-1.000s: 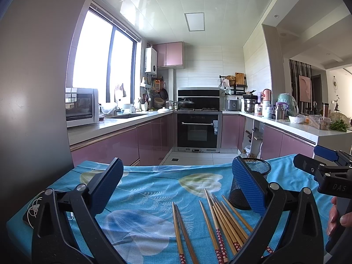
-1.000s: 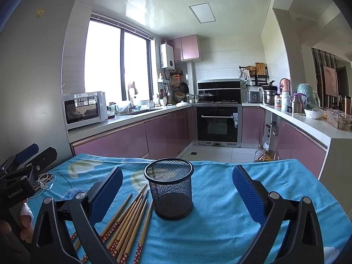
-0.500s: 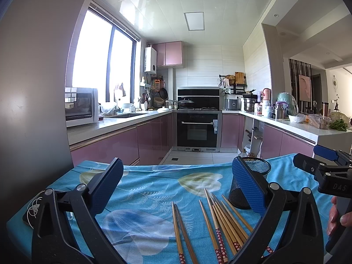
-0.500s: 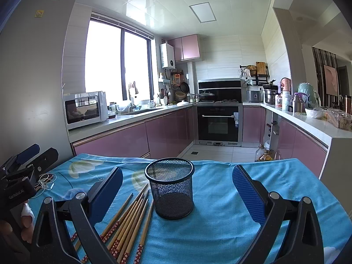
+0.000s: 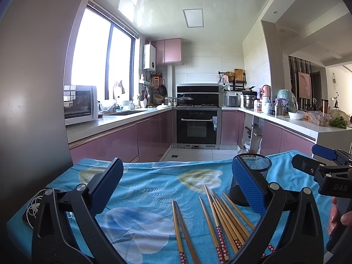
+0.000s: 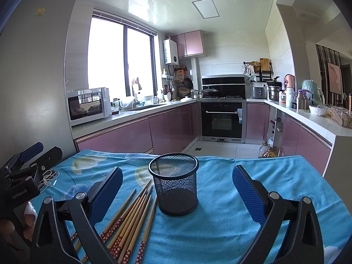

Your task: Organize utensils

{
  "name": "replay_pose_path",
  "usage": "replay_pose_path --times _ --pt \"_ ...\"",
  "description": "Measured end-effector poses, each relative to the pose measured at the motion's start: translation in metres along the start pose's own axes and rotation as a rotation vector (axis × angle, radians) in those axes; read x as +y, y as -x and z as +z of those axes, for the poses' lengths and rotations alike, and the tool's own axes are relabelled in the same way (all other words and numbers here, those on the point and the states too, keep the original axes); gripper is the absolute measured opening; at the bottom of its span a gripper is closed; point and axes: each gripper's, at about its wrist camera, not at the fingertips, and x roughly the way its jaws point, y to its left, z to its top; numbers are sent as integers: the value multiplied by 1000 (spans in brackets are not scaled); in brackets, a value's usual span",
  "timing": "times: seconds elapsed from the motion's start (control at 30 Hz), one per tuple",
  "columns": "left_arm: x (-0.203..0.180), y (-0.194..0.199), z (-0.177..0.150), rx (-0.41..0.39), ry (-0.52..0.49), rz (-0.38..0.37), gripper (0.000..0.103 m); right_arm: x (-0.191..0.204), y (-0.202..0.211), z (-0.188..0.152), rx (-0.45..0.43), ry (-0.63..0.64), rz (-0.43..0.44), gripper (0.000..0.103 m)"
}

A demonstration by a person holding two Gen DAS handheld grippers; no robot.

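Blue-padded and spread wide, the left gripper hangs low over a table covered by a turquoise floral cloth, its two fingers level and empty, pointing toward the kitchen beyond. The right gripper is posed the same way a little farther along the table: fingers parted wide, nothing between them, tilted slightly down at the cloth. From the left wrist view the right gripper's black body shows at the frame's right edge, with a person's fingers curled around its handle; from the right wrist view the left gripper appears at the far left, likewise gripped by a hand. A black wire-mesh cup stands upright on the cloth, open at the top and empty as far as the mesh lets one see. Just beside it, on its left, lie the chopsticks: bamboo-coloured sticks with dark red flowered handle ends, fanned loosely side by side and flat on the cloth, their thin tips reaching toward the cup's base. Two more chopsticks lie slightly apart from the main bunch. A tangle of white cable rests near the cloth's left edge.
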Motion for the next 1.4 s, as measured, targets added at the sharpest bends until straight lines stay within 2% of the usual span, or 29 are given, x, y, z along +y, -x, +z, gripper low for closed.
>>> replay_pose_path --times 0.1,0.23,0.3,0.37,0.47,0.6,0.9,1.03,1.07,1.2,1.4 --pt "1 -4 -1 31 -9 -8 97 2 -9 -3 60 9 36 96" --pt "2 -21 -6 141 -52 -17 97 11 -29 -11 198 51 86 95" --pt "4 -31 -12 202 -72 -22 97 18 -40 -18 269 80 103 90" --pt "7 -42 -18 268 -78 -36 97 24 -50 -26 333 100 114 75" --pt "10 -57 -29 366 -96 -51 88 30 -66 -36 419 109 129 63" --pt "12 -77 -45 471 -105 -91 79 31 -81 -46 512 102 148 55" --pt "17 -108 -75 661 -102 -162 47 31 -98 -56 596 102 148 37" --pt "20 -113 -81 696 -78 -189 32 29 -102 -57 617 100 153 31" --pt "21 -115 -82 703 -71 -196 25 28 -101 -57 618 100 155 31" --pt "29 -119 -84 728 -13 -241 22 29 -104 -58 621 102 157 31" --pt "24 -122 -85 749 -40 -249 22 34 -109 -58 629 123 156 32"
